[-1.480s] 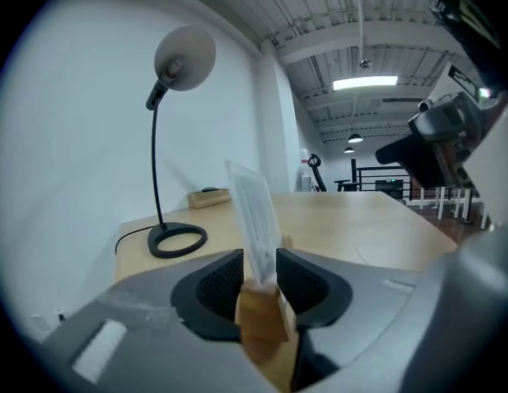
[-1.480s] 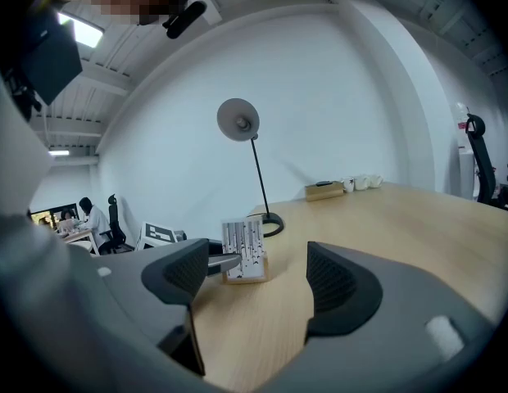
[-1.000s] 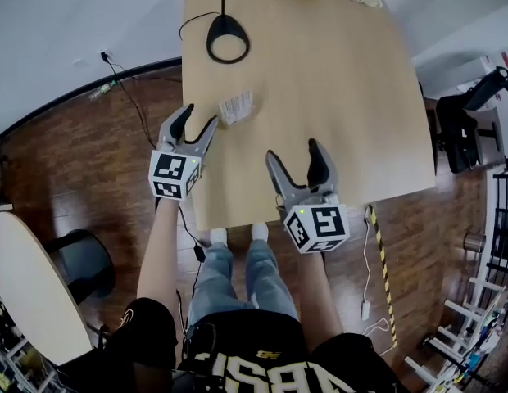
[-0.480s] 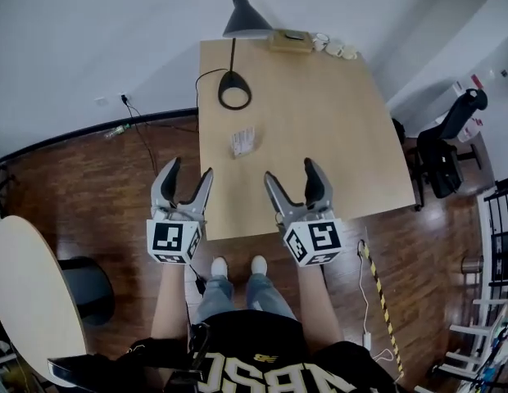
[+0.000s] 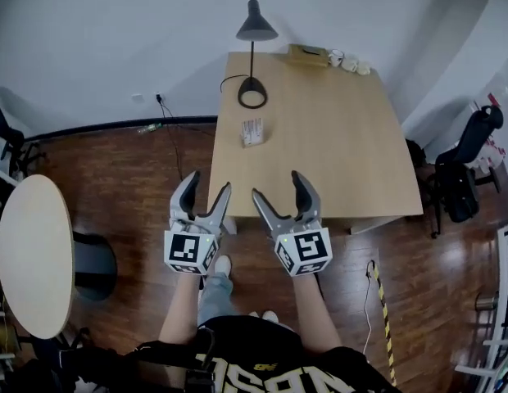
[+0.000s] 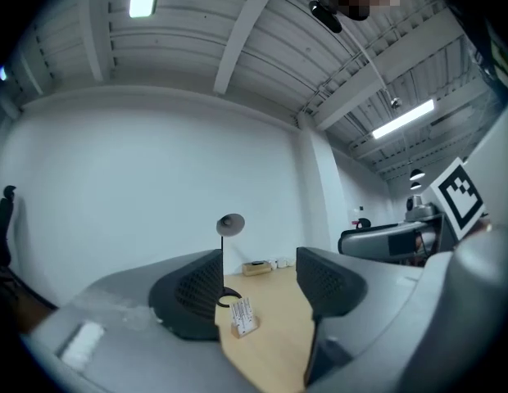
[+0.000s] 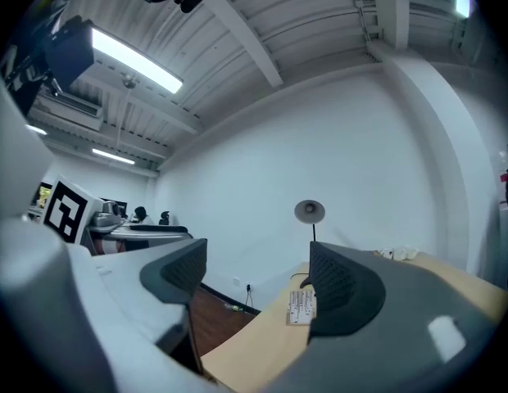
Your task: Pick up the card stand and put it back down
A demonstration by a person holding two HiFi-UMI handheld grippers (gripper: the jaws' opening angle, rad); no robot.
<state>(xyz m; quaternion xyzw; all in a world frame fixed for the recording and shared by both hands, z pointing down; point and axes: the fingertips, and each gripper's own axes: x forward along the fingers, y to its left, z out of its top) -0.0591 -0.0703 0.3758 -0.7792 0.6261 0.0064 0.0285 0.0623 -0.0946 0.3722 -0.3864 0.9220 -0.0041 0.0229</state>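
Dark wood floor point(image 5: 115, 154) beneath everything, viewed steeply from above. Pale wooden table point(image 5: 336, 146), rectangular, pushed up to the white wall. Black desk lamp point(image 5: 254, 64) near the table's far left corner, round base on the top, cord trailing off the left edge.

Left gripper point(image 5: 208, 182) and right gripper point(image 5: 277, 185) side by side over the floor, just short of the table's near edge and well apart from everything on it. Both empty, both opening, with only air between the pads.

Card stand point(image 5: 252, 131), smallest item: a little wooden block carrying upright white cards. Stands on the table near its left edge, just this side of the lamp base, and shows far off through the gap of the left gripper.

Probably light; stiff at the block, thin and loose at the cards. Likely to shed cards if tipped or pinched high. Best taken low, across the block's two long faces, with modest pressure, and kept level both on the lift and on the way back down.
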